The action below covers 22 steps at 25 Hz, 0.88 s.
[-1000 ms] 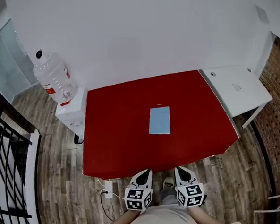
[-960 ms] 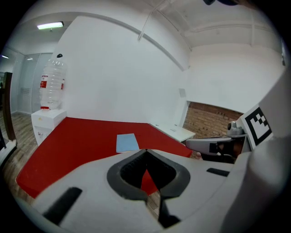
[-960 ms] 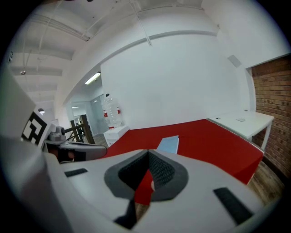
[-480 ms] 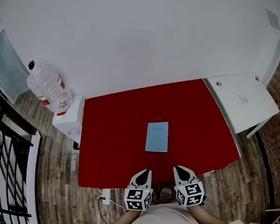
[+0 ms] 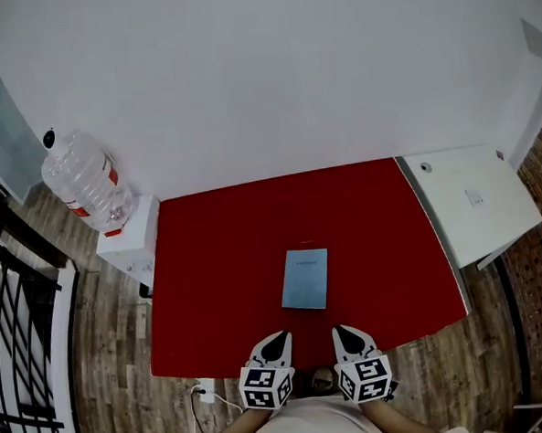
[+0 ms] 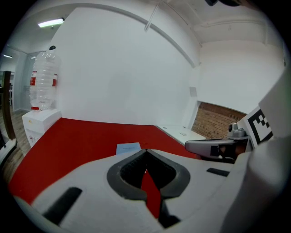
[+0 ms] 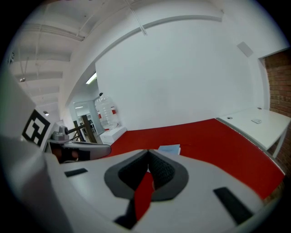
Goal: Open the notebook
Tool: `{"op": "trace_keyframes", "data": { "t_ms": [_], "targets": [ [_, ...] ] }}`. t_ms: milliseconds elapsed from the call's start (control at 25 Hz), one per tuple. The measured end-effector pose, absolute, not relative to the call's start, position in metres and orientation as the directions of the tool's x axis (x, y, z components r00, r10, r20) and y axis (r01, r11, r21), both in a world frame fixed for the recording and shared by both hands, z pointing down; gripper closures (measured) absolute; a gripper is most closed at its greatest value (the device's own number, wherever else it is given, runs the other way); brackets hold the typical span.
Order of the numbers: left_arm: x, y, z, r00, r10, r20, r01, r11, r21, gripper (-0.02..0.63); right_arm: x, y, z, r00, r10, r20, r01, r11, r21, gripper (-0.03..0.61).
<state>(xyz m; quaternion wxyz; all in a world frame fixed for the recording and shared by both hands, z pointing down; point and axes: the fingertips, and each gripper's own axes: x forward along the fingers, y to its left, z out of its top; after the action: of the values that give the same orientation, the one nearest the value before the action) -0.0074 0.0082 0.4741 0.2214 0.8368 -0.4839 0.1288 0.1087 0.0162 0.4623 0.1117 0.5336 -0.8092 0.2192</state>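
The left gripper (image 5: 277, 338) and right gripper (image 5: 343, 332) are held side by side at the near edge of the red table (image 5: 210, 260), each with its jaws closed together on nothing. The notebook (image 5: 305, 278) is seen closed, pale blue and flat, near the table's middle, with bare surface all round it. A white desk (image 5: 476, 198) adjoins the right edge.

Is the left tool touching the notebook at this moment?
Apart. The head view shows a strip of bare red table between the left tool and the notebook.
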Motion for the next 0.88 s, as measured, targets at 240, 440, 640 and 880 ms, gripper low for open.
{"op": "trace_keyframes", "data": {
  "t_ms": [240,440,640,880],
  "targets": [
    [-0.009,-0.015,0.47,0.521,-0.739,0.428,-0.853,-0.463,0.239,0.607,0.106,-0.003,0.459,-0.386,-0.824,0.415,-0.92,0.312,-0.238,0.572],
    [-0.008,-0.027,0.472,0.542,-0.719,0.434,-0.839,-0.488,0.238,0.607,0.103,-0.014,0.461,-0.377,-0.824,0.422,-0.924,0.301,-0.238,0.572],
    [-0.008,-0.039,0.477,0.551,-0.71,0.438,-0.833,-0.496,0.245,0.607,0.103,-0.026,0.467,-0.371,-0.82,0.436,-0.926,0.294,-0.236,0.572],
    [-0.011,-0.055,0.486,0.557,-0.698,0.451,-0.829,-0.501,0.249,0.607,0.109,-0.048,0.473,-0.345,-0.825,0.447,-0.936,0.267,-0.23,0.572]
  ]
}}
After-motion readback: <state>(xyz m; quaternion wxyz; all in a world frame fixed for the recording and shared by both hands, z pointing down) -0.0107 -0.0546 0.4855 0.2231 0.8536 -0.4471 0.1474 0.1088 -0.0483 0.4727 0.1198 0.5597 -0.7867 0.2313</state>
